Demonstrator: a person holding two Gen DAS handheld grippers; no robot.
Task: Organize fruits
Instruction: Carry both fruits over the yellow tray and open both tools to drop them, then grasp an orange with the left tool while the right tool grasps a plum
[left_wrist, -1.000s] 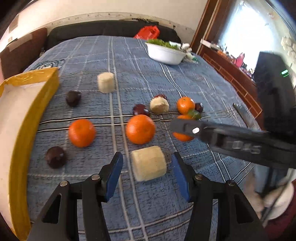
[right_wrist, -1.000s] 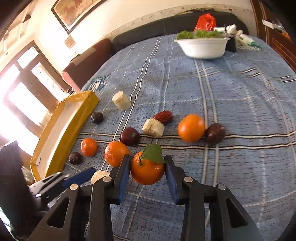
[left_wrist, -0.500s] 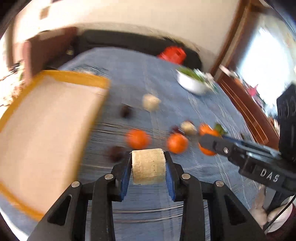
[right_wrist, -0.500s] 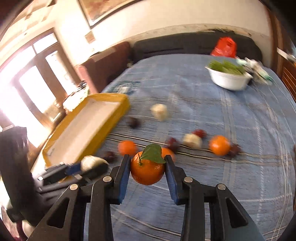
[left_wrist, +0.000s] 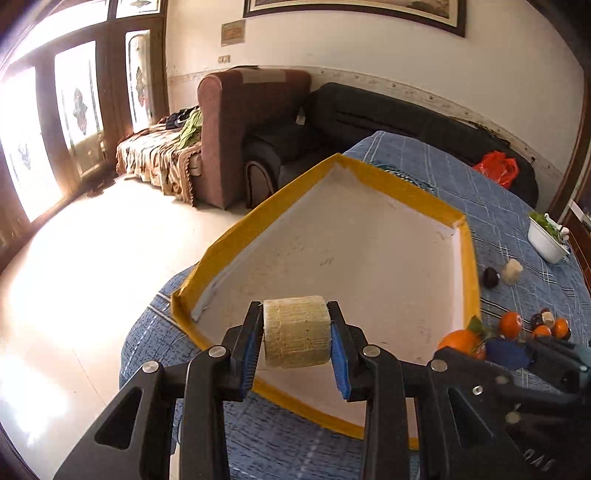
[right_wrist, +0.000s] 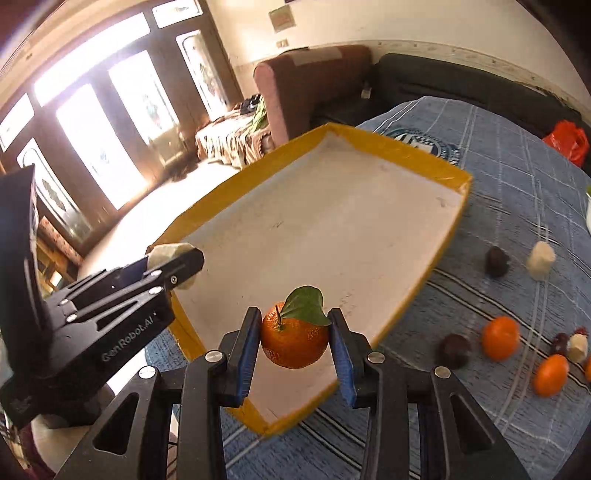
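Two grippers: both clamped fruit above the yellow-rimmed, white-floored shallow tray (left_wrist: 373, 254).
Left gripper (left_wrist: 296, 338): blue pads pinched a pale, fibrous cylindrical chunk (left_wrist: 295, 336).
Right gripper (right_wrist: 294, 338): pinched a dimpled round orange with a green leaf (right_wrist: 293, 339).
Blue plaid tabletop (right_wrist: 517, 184): loose oranges, dark round fruits, pale chunks, blurred at the right edge.
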